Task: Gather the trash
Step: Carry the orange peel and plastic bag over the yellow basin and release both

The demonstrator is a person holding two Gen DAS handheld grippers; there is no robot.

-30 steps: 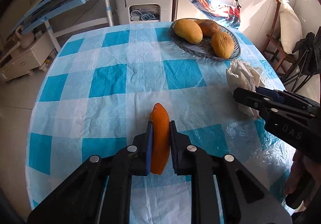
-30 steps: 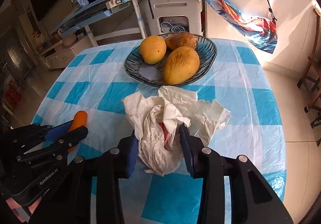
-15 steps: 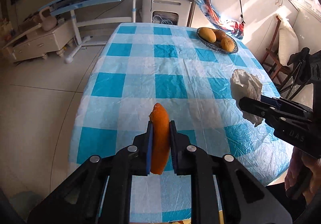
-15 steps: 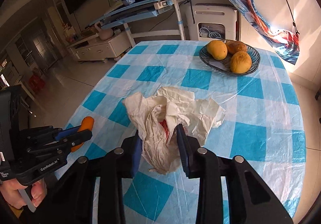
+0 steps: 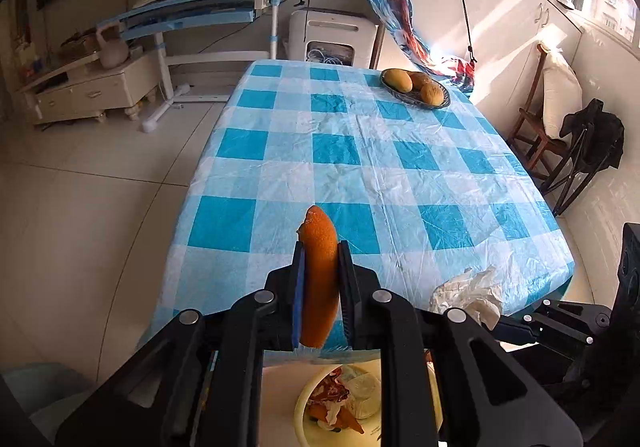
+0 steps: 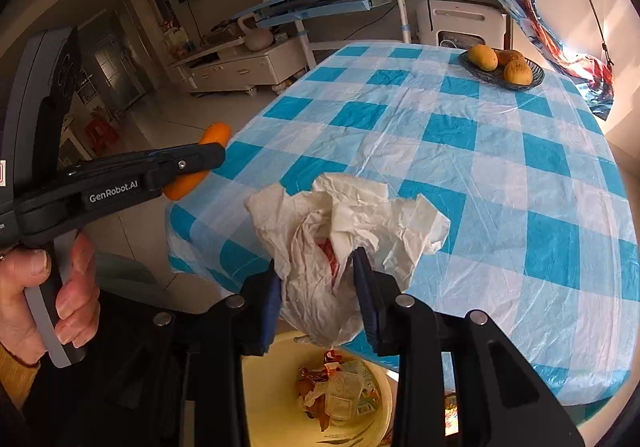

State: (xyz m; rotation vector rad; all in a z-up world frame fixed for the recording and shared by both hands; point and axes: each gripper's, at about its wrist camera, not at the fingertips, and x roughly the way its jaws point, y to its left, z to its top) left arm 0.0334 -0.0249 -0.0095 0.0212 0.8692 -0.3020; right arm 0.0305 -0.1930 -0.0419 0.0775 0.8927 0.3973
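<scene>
Nearest in both wrist views, below the table's near edge, stands a pale yellow bin (image 6: 376, 399) holding scraps of wrappers and orange peel. Over it, the right gripper (image 6: 320, 287) has its jaws clamped on a crumpled white tissue (image 6: 344, 223), which bulges up and out past the black fingers (image 6: 370, 299) and hangs a little below them, just above the bin's rim. A bit of red shows inside the folds.

To the left in the right wrist view, a hand (image 6: 48, 287) with a yellow cuff grips the handle of the left gripper (image 5: 320, 287). Its jaws are pressed together on a piece of orange peel (image 5: 318, 271), held upright between the blue pads, its tip poking up past them. In the left wrist view the peel sits over the table's near edge, with the bin just beneath and the tissue low at the right.

Beyond lies the table (image 5: 360, 175), covered by a blue and white checked plastic cloth. At its far right corner a dark bowl (image 6: 502, 75) carries three mangoes (image 6: 518, 71). Farther off are a pale blue desk (image 5: 200, 13) piled with books and a bag, a low white cabinet (image 5: 88, 91) on the left, and a wooden chair (image 5: 540, 127) on the right.
</scene>
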